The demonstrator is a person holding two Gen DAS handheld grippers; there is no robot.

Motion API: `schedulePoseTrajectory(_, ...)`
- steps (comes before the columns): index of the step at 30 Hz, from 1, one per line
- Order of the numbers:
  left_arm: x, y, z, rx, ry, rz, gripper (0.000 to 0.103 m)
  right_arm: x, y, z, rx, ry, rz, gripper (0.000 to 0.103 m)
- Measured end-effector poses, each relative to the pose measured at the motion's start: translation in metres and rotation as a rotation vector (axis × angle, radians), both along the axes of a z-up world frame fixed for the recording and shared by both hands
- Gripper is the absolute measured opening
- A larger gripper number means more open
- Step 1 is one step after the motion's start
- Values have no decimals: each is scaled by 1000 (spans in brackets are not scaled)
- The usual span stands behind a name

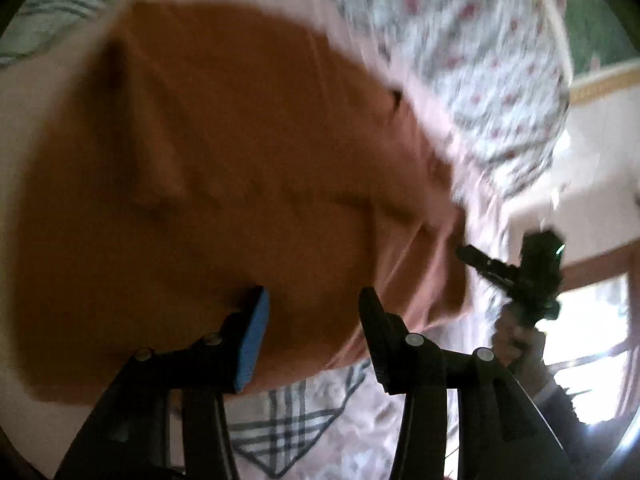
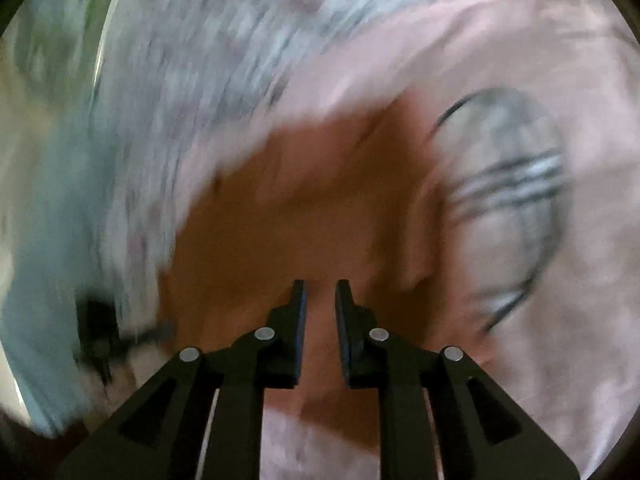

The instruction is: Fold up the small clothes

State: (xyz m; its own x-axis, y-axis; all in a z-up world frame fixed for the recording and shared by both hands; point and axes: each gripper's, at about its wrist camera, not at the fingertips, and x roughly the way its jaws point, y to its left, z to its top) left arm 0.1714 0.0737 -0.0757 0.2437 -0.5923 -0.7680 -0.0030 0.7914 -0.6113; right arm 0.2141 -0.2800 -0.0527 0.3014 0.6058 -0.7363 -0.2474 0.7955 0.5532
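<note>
A rust-orange garment [image 1: 220, 180] lies spread over a pink sheet [image 1: 48, 128], with a few soft creases. My left gripper [image 1: 313, 294] hovers over its near edge, jaws wide open, blue pad showing, nothing between them. In the right wrist view the same orange garment [image 2: 300, 200] fills the middle, heavily blurred. My right gripper [image 2: 321, 285] stands above it with a narrow gap between the fingers and no cloth caught in them. The right gripper [image 1: 472, 258], held by a hand [image 1: 520, 340], also shows at the garment's right edge in the left wrist view.
A white cloth with red flowers [image 1: 480, 60] lies bunched beyond the garment. A plaid cloth [image 1: 288, 420] peeks out under its near edge and shows again as a plaid cloth [image 2: 508, 200] on the right. A bright window [image 1: 592, 320] is at the far right.
</note>
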Motion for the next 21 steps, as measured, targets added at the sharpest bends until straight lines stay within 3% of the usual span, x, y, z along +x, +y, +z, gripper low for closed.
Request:
schedulePoseTrajectory(3, 14, -15, -7, 60, -3, -52, 45, 10, 33, -20, -79, 43, 138, 17)
schedulePoseTrajectory(5, 30, -11, -9, 64, 0, -81, 37, 22, 44, -24, -146, 16, 186, 16)
schedulePoseTrajectory(6, 37, -5, -7, 73, -10, -78, 21, 30, 43, -23, -169, -4, 188, 13)
schedulePoseTrajectory(7, 46, 3, -6, 88, -12, -68, 13, 43, 37, -21, -175, -19, 173, 11)
schedulePoseTrajectory(9, 74, 30, -3, 85, -12, -1, 13, 66, 18, -13, -164, -47, 92, 10)
schedulePoseTrajectory(11, 95, 50, 7, 138, -44, 73, 14, 94, -8, -3, -161, -72, -52, 10)
schedulePoseTrajectory(12, 107, 63, 14, 186, -66, 129, 24, 106, -27, 2, -134, -80, -146, 10)
schedulePoseTrajectory(13, 115, 73, 17, 201, -81, 168, 25, 112, -40, 6, -128, -89, -213, 10)
schedulePoseTrajectory(16, 130, 99, 24, 228, -89, 280, 28, 116, -58, 16, -100, -101, -309, 11)
schedulePoseTrajectory(18, 125, 111, 26, 215, -79, 349, 35, 106, -59, 21, -103, -113, -334, 13)
schedulePoseTrajectory(21, 103, 118, 28, 184, -84, 373, 41, 85, -61, 25, -86, -118, -354, 13)
